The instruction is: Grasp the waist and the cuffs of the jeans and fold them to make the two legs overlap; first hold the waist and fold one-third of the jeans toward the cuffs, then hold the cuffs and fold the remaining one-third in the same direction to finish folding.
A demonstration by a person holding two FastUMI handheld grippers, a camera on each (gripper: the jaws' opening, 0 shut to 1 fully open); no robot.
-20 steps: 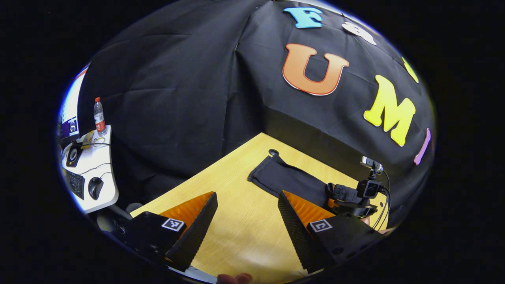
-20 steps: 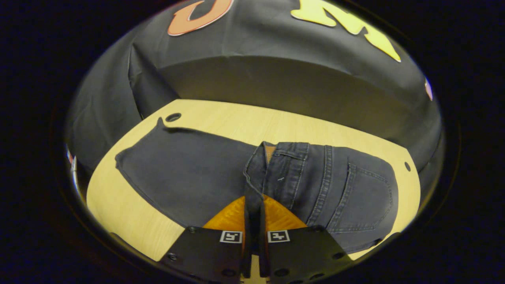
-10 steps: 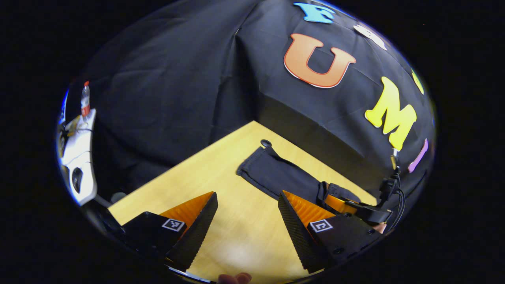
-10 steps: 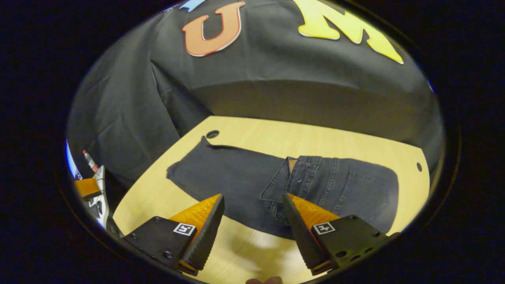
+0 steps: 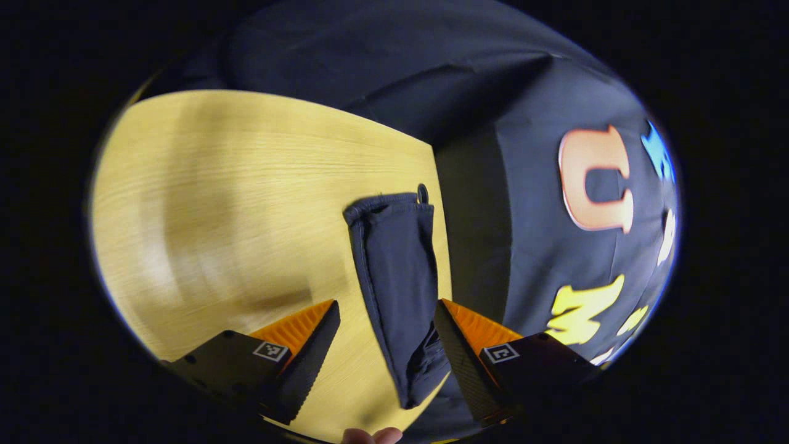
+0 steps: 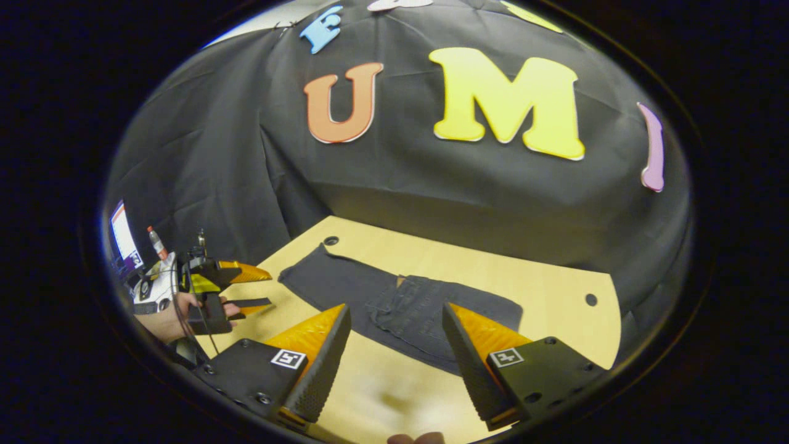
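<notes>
Dark jeans (image 6: 400,302) lie flat on the wooden table (image 6: 555,283), legs stacked, with the waist part (image 6: 431,305) folded over onto the legs. My right gripper (image 6: 394,364) is open and hovers back from the folded waist, holding nothing. In the left gripper view the leg end of the jeans (image 5: 397,271) runs away from me to the cuffs (image 5: 388,206) by a table hole. My left gripper (image 5: 385,364) is open above that leg, nothing pinched. The right gripper view shows the left gripper (image 6: 270,288) at the table's left end, open, in a hand (image 6: 166,320).
Black cloth walls close off the table's far side and left end. The tabletop has small round holes (image 6: 331,240) (image 6: 591,300) near its far corners. A side desk with a bottle (image 6: 157,243) and a screen stands beyond the left end.
My right gripper opened, let go of the waist and drew back and up. My left gripper swung round from the bare table to face along the leg toward the cuffs.
</notes>
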